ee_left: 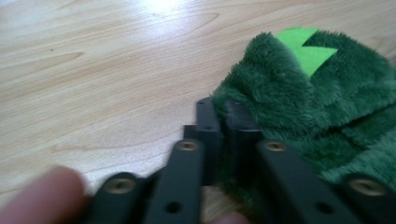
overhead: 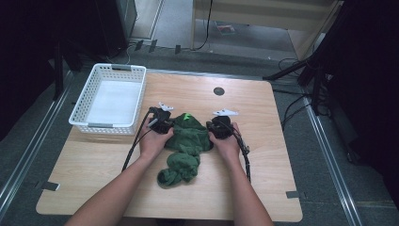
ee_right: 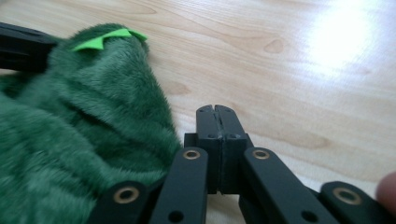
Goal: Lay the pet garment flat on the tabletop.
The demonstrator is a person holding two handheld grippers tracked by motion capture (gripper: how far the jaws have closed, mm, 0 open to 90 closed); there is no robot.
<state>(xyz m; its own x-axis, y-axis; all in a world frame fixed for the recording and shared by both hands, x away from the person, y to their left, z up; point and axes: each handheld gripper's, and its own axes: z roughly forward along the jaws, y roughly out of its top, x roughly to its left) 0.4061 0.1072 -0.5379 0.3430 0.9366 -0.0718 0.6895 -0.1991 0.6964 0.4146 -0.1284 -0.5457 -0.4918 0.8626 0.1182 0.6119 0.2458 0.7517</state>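
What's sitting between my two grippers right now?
In the high view, the green plush garment lies between the left gripper and the right gripper, its bright green spike at the far edge.

Left gripper (ee_left: 223, 109): two black jaws rise from bottom edge, tips closed on edge of green plush fabric (ee_left: 327, 112); thin fold pinched between tips. Fabric bulk lies right of jaws, resting on wooden tabletop (ee_left: 107, 70). Bright green felt zigzag piece (ee_left: 306, 46) sits on fabric's upper part, above and right of jaw tips. Blurred fingertip (ee_left: 39, 196) at lower left, beside jaw linkage.
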